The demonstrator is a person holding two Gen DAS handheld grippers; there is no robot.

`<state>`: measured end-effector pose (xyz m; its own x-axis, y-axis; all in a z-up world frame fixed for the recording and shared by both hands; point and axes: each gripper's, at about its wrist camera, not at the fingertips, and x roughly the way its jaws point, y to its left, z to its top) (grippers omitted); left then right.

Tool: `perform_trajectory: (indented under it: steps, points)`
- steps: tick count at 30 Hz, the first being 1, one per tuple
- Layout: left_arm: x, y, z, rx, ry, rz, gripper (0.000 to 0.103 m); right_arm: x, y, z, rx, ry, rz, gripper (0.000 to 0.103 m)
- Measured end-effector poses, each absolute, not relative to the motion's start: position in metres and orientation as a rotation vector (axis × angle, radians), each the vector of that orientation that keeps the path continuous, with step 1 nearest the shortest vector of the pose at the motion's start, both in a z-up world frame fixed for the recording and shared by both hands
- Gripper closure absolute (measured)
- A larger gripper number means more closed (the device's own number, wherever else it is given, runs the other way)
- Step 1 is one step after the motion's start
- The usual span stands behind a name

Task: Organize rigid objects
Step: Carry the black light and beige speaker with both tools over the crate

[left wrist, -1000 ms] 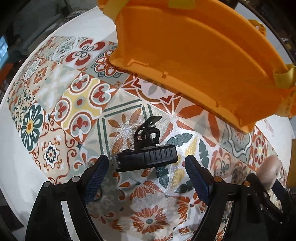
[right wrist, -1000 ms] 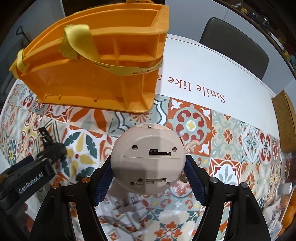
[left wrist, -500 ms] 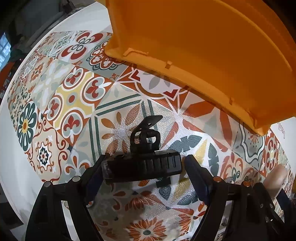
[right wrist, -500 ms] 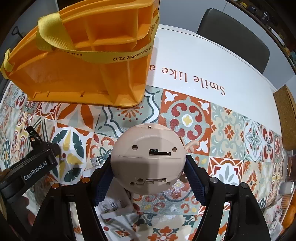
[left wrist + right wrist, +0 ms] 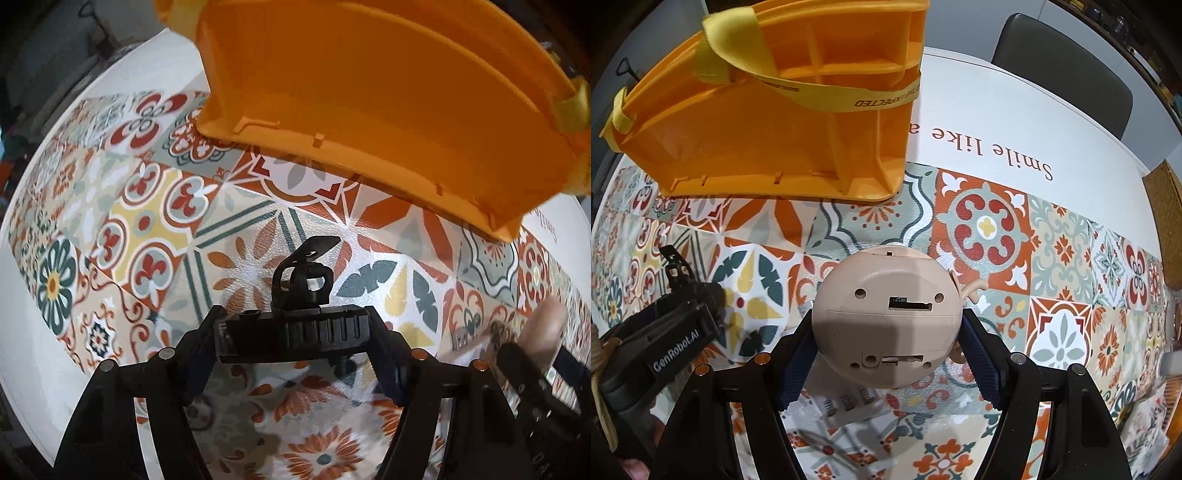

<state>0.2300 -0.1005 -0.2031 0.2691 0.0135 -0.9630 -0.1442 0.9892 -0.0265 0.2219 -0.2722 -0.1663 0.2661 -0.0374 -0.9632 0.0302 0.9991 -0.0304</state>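
Both grippers are loaded. The left gripper point(image 5: 293, 341) has its jaws clamped on a black clip point(image 5: 293, 330), long side lying across the jaws. The right gripper point(image 5: 888, 345) squeezes a round beige gadget point(image 5: 888, 317). The orange bin point(image 5: 798, 122) sits dead ahead on the table point(image 5: 1015, 122), open top facing up, closer to the right gripper, with bare tablecloth between.
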Motion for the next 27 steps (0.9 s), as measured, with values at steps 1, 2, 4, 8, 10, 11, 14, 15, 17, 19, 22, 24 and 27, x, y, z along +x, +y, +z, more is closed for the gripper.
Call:
perform_trajectory:
  steps: [1,2,4,8,10,11,14,15,17,19,22,24,27]
  points:
    - [0.228,-0.099,-0.200,-0.109,1.290,0.097,0.030,0.221,-0.272,-0.166,-0.003,1.299,-0.047,0.029]
    - [0.227,-0.098,-0.198,-0.100,1.285,0.087,0.030,0.220,-0.271,-0.165,0.001,1.299,-0.049,0.029]
    - [0.223,-0.098,-0.191,-0.073,1.266,0.060,0.030,0.218,-0.269,-0.163,0.015,1.299,-0.051,0.029]
    - [0.215,-0.095,-0.177,-0.031,1.232,0.018,0.030,0.213,-0.265,-0.156,0.034,1.287,-0.057,0.029]
    - [0.212,-0.091,-0.170,-0.017,1.219,0.001,0.030,0.209,-0.262,-0.151,0.048,1.278,-0.060,0.029]
    - [0.210,-0.090,-0.166,-0.012,1.210,-0.009,0.030,0.207,-0.261,-0.149,0.055,1.275,-0.062,0.029]
    - [0.206,-0.079,-0.152,-0.001,1.184,-0.039,0.030,0.198,-0.259,-0.142,0.079,1.259,-0.075,0.029]
    - [0.204,-0.076,-0.148,0.007,1.172,-0.048,0.030,0.194,-0.258,-0.139,0.086,1.250,-0.080,0.029]
    - [0.203,-0.084,-0.136,0.028,1.147,-0.066,0.030,0.188,-0.255,-0.132,0.092,1.227,-0.086,0.029]
    - [0.201,-0.080,-0.130,0.046,1.132,-0.079,0.030,0.187,-0.254,-0.129,0.090,1.205,-0.095,0.029]
    - [0.196,-0.075,-0.120,0.076,1.097,-0.090,0.030,0.181,-0.248,-0.117,0.095,1.176,-0.097,0.029]
    - [0.194,-0.071,-0.112,0.092,1.070,-0.105,0.030,0.180,-0.245,-0.111,0.102,1.155,-0.095,0.029]
    - [0.192,-0.064,-0.099,0.097,1.037,-0.121,0.030,0.181,-0.240,-0.101,0.113,1.139,-0.090,0.029]
